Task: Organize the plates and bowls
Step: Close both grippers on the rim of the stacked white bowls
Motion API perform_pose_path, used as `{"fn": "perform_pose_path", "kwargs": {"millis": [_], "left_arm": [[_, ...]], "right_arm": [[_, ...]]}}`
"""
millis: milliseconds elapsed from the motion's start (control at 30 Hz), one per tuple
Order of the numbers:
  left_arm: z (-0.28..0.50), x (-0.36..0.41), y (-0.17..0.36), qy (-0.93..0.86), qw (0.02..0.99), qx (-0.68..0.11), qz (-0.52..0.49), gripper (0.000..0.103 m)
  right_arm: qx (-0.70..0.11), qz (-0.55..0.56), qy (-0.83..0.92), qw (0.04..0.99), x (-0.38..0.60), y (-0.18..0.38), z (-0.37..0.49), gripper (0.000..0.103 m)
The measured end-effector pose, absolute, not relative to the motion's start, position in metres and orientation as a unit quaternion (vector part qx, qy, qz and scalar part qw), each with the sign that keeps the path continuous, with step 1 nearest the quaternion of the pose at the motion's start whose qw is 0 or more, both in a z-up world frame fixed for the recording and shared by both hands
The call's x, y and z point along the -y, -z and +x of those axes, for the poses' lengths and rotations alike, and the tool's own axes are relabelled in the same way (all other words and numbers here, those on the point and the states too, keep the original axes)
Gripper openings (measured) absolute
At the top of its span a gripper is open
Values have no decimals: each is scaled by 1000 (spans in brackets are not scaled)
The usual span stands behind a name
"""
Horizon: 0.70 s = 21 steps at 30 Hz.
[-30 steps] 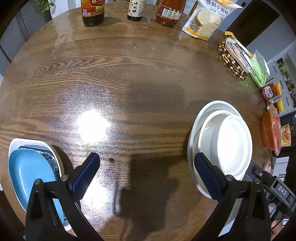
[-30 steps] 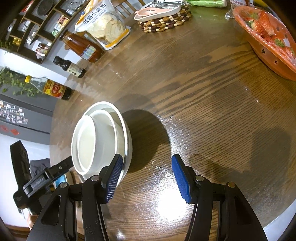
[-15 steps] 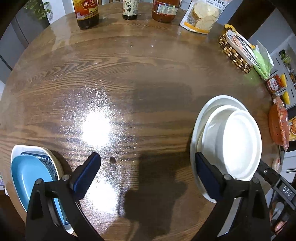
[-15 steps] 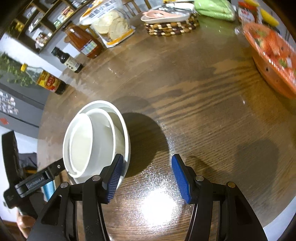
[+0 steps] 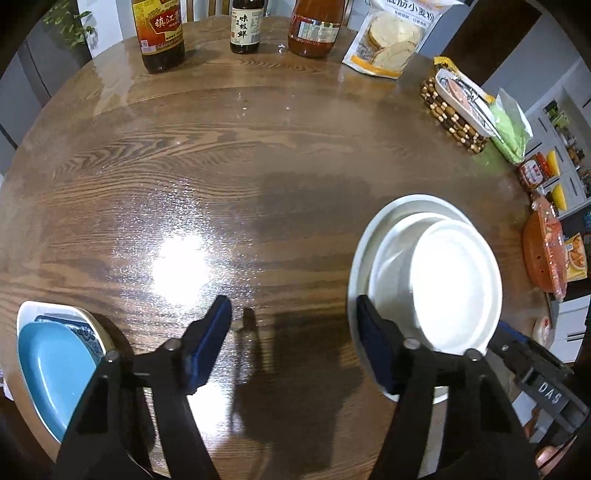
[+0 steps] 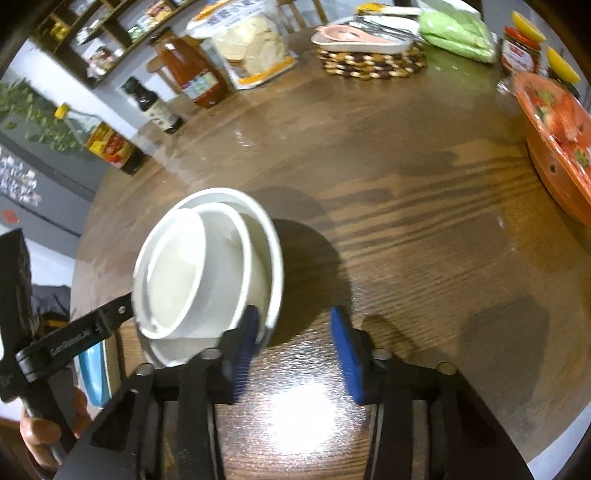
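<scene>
A stack of white bowls (image 5: 424, 288) sits on the round wooden table (image 5: 258, 166) at the right, three nested and leaning. At the left edge lies a blue plate (image 5: 51, 365) on a patterned plate and a white one. My left gripper (image 5: 293, 332) hovers over bare wood between the two stacks, its jaws closing with nothing between them. In the right wrist view the white bowls (image 6: 207, 273) lie left of my right gripper (image 6: 295, 343), whose jaws are closing over bare table. Its left finger (image 6: 245, 339) overlaps the outer bowl's near rim; contact is unclear.
Three sauce bottles (image 5: 160, 33) and a bag of flour (image 5: 388, 37) line the far edge. A beaded mat with a tray (image 5: 454, 110), a green bag (image 6: 458, 33) and an orange basket (image 6: 554, 147) stand along the right side. A hand (image 6: 37, 432) holds the left gripper.
The jaws of both grippers have narrowed. The right gripper has rolled and shifted slightly, so the bowls now sit closer to its left finger. The left gripper has barely moved.
</scene>
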<state>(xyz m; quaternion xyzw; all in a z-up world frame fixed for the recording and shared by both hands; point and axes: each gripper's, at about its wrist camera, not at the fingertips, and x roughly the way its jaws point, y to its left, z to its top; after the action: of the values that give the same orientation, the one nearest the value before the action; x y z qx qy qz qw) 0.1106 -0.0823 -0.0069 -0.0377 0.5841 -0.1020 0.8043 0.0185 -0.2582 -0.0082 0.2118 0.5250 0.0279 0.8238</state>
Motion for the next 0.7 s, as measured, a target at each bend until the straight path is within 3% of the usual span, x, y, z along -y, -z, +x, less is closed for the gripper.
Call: {"fn": "perform_pose_path", "kwargs": {"millis": [100, 267, 400, 700], "left_arm": [[111, 84, 6, 113, 804, -582, -51, 47], [110, 91, 2, 128, 810, -571, -50, 17], [108, 92, 1, 128, 813, -565, -51, 2], [99, 86, 0, 115, 820, -559, -50, 1]], "right_arm": [[-514, 199, -46, 833, 250, 4, 19, 16], [-511, 192, -55, 836, 243, 3, 21, 16], [-510, 183, -60, 838, 237, 1, 21, 16], [-515, 177, -67, 836, 232, 1, 19, 16]]}}
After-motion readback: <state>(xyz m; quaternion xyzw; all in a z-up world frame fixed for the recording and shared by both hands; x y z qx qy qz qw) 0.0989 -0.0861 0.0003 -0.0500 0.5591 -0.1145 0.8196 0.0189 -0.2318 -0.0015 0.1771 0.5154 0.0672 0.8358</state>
